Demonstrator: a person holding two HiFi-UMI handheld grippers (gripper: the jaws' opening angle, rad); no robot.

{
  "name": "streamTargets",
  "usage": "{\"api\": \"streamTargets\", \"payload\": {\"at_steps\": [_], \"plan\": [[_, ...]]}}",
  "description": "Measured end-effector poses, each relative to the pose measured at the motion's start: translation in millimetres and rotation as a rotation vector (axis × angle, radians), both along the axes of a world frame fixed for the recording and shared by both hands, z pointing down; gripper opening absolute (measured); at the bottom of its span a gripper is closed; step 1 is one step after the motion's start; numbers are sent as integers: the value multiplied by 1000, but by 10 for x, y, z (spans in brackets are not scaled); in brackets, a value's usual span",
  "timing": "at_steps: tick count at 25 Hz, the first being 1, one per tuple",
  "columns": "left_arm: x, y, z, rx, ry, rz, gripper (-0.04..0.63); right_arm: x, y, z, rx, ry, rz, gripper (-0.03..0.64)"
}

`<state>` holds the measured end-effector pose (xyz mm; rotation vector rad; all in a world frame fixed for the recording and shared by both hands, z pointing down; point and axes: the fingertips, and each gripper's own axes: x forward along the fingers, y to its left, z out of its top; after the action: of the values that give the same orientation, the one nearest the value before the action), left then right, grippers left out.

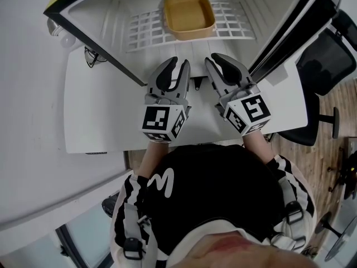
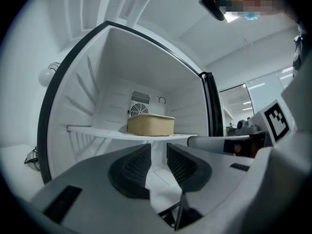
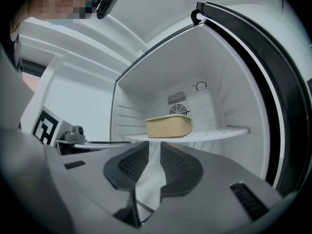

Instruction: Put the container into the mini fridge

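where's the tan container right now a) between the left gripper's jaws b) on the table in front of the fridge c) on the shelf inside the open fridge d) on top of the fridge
C: the container rests on the white wire shelf inside the fridge.

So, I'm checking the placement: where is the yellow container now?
The yellow container sits on the wire shelf inside the open mini fridge, at the top centre of the head view, just in front of the rear fan.
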<state>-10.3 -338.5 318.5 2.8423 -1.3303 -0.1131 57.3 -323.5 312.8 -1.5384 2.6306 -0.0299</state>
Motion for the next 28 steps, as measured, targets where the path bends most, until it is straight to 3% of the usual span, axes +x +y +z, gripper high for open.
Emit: {"api": "streamTargets", "payload": {"at_steps": [11,28], "plan": [[-60,-20,1,6,12,-25,40,-29,8,0,21,2,11,34],[-135,22,21,-12,40,-28,25,-11,61,21,11,-20,42,11]]}}
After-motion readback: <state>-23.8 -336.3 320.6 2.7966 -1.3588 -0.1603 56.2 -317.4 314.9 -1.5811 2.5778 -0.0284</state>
